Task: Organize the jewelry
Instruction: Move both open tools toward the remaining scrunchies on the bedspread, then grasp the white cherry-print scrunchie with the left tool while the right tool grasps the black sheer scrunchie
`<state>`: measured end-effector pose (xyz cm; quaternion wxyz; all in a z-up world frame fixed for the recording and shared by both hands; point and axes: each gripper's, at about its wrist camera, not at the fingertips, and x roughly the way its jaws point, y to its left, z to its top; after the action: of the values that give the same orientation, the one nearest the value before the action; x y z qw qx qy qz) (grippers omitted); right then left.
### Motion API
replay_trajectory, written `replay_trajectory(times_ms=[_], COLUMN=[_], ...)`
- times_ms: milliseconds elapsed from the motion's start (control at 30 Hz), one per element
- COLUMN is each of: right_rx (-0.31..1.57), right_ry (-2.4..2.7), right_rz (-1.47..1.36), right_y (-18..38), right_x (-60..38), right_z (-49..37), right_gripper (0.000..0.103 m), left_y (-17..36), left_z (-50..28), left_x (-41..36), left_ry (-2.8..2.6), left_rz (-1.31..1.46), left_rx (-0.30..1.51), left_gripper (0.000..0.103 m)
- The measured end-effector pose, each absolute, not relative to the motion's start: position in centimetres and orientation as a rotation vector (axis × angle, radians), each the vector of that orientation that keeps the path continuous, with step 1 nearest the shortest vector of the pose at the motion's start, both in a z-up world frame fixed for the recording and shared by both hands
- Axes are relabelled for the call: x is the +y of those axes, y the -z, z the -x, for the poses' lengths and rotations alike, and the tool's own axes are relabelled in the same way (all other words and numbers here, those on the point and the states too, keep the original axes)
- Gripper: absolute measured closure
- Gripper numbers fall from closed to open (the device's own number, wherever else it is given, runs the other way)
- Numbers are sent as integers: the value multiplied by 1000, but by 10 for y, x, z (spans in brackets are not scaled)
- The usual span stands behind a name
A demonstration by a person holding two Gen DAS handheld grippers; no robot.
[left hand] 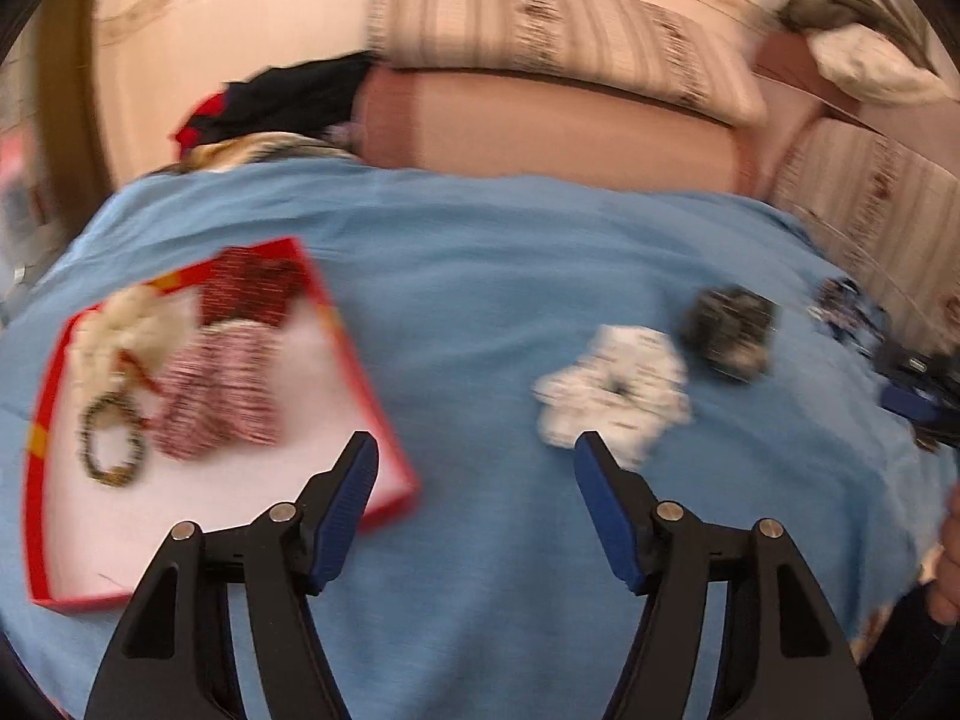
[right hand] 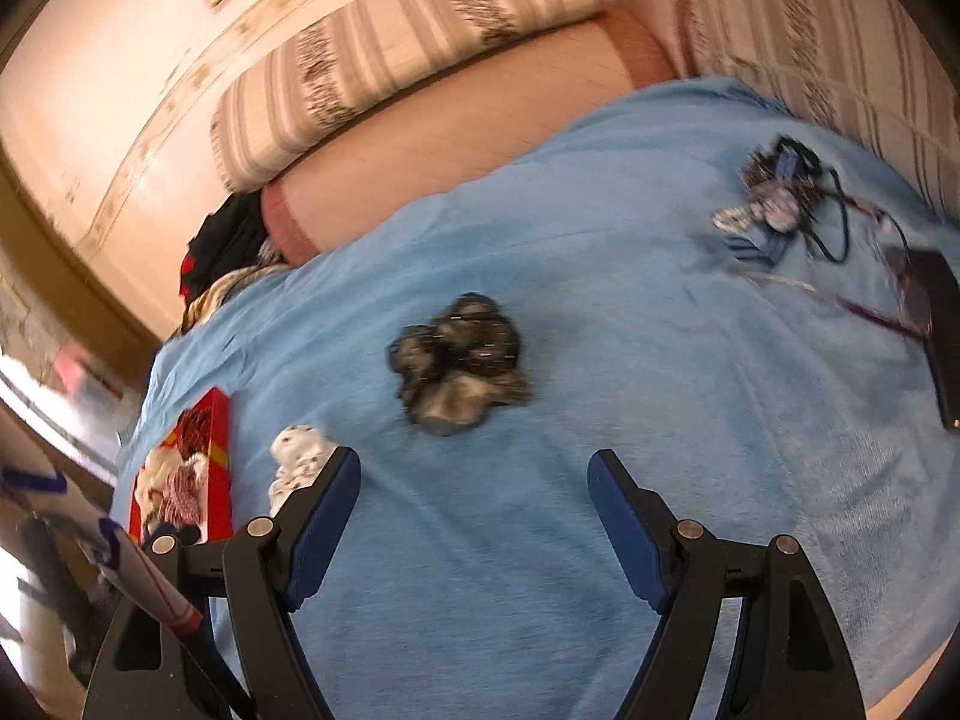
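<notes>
The white scrunchie [left hand: 612, 393] is lying on the blue blanket [left hand: 480, 276], just ahead of your left hand-held gripper [left hand: 475, 456], nearest its right finger. The dark grey scrunchie [right hand: 459, 366] is sitting beside it, slightly farther back, and is lying ahead of your right hand-held gripper [right hand: 474, 468], apart from its fingertips. To the left, the red box [left hand: 396, 480] is resting on the blanket with its white floor showing; it is holding a cream scrunchie [left hand: 129, 330], a dark red patterned scrunchie [left hand: 249, 288], a red-and-white striped scrunchie [left hand: 219, 396] and a beaded bracelet [left hand: 113, 441], the bracelet lying just in front of the cream one.

You are holding both hand-held grippers spread wide, with nothing between the blue pads.

Farther right on the blanket, a tangle of dark blue jewelry and cords [right hand: 786, 198] is lying near a dark flat case [right hand: 945, 324]. Behind the blanket, a striped cushion [left hand: 540, 24] is resting on a tan bolster [left hand: 540, 126], with dark clothing [left hand: 288, 99] bunched at its left end.
</notes>
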<state>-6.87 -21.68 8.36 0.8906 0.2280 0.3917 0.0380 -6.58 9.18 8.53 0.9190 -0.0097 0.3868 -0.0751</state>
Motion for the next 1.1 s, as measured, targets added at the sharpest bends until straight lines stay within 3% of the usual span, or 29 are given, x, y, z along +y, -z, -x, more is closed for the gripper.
replay_trajectory(times_ms=[267,700,767,867,967,1100], right_rx=[821,870,886,896,894,904], right_ry=[-80,-102,-103,-100,-88,-74], right_rz=[-549,-546,-541,-505,-475,-485], right_y=[-71,-65,-63,-64,-67,-68], right_x=[-241,-227,-221,-209,-196,-189], right_z=[65,38,28,12,-8,-33], right_gripper=[21,19,19,19,17,16], left_y=[-85,-32,-27,-28,-27,-31], left_z=[50,-15,-20,-22,-22,-21], left_x=[42,18,18,20,23,26], left_ry=[284,293,303,305,303,294], left_rz=[2,-41,-26,-18,-8,-8], left_rx=[828,931,945,934,925,905], left_gripper=[28,29,50,65,75,80])
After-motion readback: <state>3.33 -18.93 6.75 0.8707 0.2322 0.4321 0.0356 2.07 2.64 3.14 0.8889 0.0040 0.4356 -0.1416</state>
